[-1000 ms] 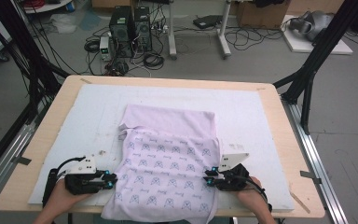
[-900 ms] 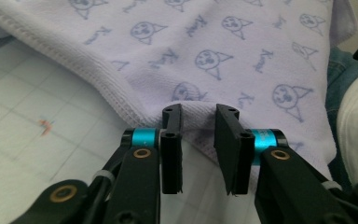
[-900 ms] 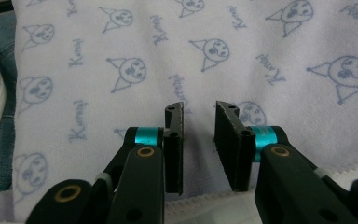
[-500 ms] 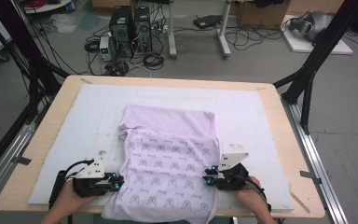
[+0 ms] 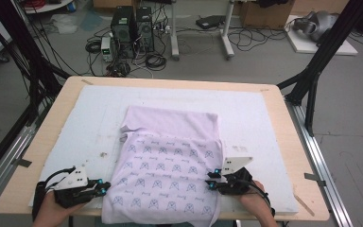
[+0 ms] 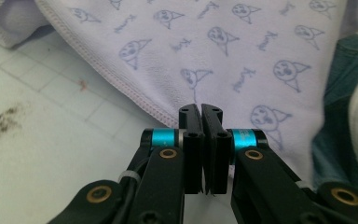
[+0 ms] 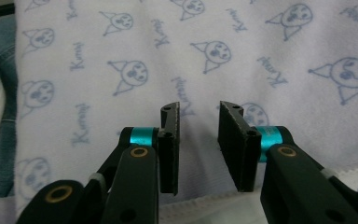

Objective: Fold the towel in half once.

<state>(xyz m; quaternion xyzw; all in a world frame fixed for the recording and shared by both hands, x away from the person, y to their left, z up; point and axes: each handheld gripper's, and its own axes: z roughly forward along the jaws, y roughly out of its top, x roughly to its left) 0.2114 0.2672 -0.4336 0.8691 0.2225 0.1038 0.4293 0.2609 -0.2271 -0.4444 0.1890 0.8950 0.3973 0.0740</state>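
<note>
A lilac cloth (image 5: 170, 161) printed with small blue faces lies folded on the white mat, its near end hanging over the table's front edge. My left gripper (image 5: 103, 189) sits at the cloth's left edge, and its jaws have just been closing. In the left gripper view the left gripper (image 6: 200, 109) is shut, its tips at the stitched hem of the cloth (image 6: 223, 46); no fabric shows between the pads. My right gripper (image 5: 211, 182) rests at the cloth's right edge. Its jaws have just been opening, and the right gripper (image 7: 199, 109) stands open over the cloth (image 7: 214, 46), gripping nothing.
The white mat (image 5: 264, 118) covers a wooden table (image 5: 42, 142); a dark smudge (image 6: 4, 121) marks the mat left of the cloth. The person's jeans (image 6: 345, 93) show beyond the near edge. Computers and cables sit on the floor behind the table.
My left gripper has slid left from over the cloth's edge to just beside it, and its jaws have come together. The right hand and the cloth lie as before.
</note>
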